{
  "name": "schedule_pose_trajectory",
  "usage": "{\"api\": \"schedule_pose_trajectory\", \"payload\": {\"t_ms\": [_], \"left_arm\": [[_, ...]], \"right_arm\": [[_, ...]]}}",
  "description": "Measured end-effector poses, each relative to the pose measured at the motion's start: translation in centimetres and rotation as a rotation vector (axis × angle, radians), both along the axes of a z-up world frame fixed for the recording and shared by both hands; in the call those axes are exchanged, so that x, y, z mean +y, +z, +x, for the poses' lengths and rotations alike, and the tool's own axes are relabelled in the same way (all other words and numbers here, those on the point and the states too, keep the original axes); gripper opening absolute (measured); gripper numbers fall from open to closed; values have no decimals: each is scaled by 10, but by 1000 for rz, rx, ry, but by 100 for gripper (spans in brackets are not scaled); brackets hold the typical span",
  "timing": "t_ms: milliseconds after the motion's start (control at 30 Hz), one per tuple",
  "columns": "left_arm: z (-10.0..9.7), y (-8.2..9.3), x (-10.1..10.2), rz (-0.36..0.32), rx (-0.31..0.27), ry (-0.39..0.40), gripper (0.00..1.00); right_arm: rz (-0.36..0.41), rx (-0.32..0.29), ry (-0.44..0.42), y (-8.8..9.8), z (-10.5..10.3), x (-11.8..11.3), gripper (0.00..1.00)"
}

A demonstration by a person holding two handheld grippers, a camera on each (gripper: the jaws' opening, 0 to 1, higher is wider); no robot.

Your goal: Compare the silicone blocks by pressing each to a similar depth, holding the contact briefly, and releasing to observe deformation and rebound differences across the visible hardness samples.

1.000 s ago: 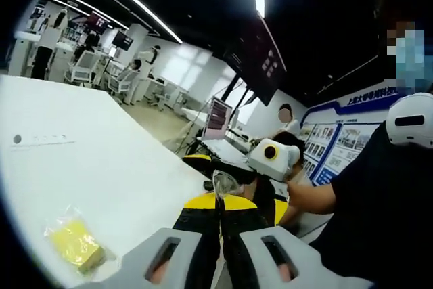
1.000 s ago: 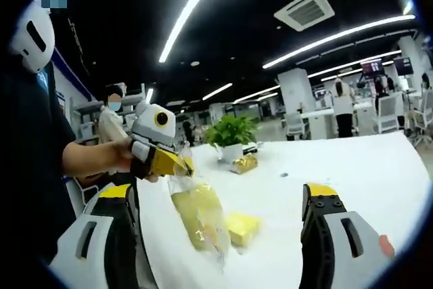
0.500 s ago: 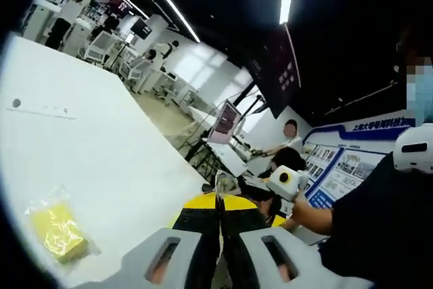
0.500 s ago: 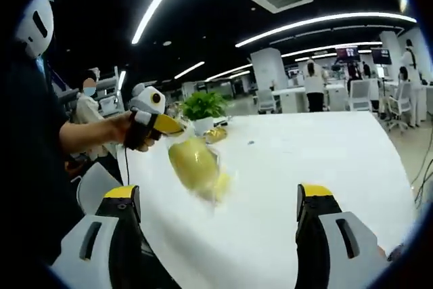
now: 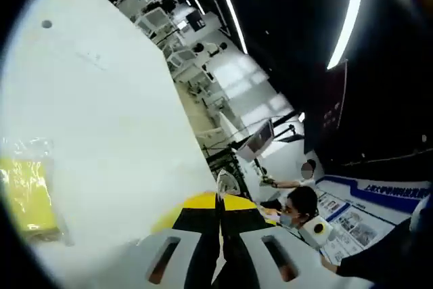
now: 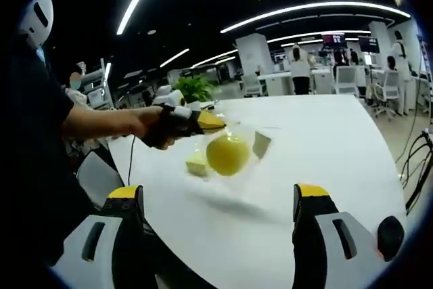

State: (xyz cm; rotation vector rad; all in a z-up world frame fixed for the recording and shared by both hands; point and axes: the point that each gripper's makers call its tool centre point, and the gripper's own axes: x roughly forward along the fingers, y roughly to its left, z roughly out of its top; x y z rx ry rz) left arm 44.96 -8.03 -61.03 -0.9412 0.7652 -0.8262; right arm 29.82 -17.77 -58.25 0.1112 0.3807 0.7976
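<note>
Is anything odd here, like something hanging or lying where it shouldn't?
Yes. The left gripper pinches a clear bag with a yellow block inside, so it dangles above the white table rather than lying there for pressing. Another bagged yellow block lies on the table.

Ahead of the right tongs [image 6: 220,235], open white counter [image 6: 325,140] lies bare; the clear bag of yellow silicone block [image 6: 229,152] hangs above its middle.

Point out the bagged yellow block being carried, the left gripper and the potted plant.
Bagged yellow block [image 6: 227,154], right gripper view, its round middle.
Left gripper [image 6: 215,124], right gripper view, yellow tip.
Potted plant [image 6: 194,88], right gripper view, leaves.
</note>
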Motion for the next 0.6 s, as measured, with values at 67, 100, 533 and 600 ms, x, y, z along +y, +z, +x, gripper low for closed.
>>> {"api": "schedule_pose_trajectory", "payload": {"t_ms": [67,100,533,600], "left_arm": [[8,-17,2,48,-3,19,0],[13,-26,4,87,-24,26,0],[61,-70,23,302,-89,45,0],[65,-76,26,323,-87,55,0]], "right_arm": [[2,6,-6,-2,-2,-1,84],[4,10,-10,-3,-3,-2,83],[17,16,0,-7,-8,4,80],[7,28,11,-9,-8,6,79]]}}
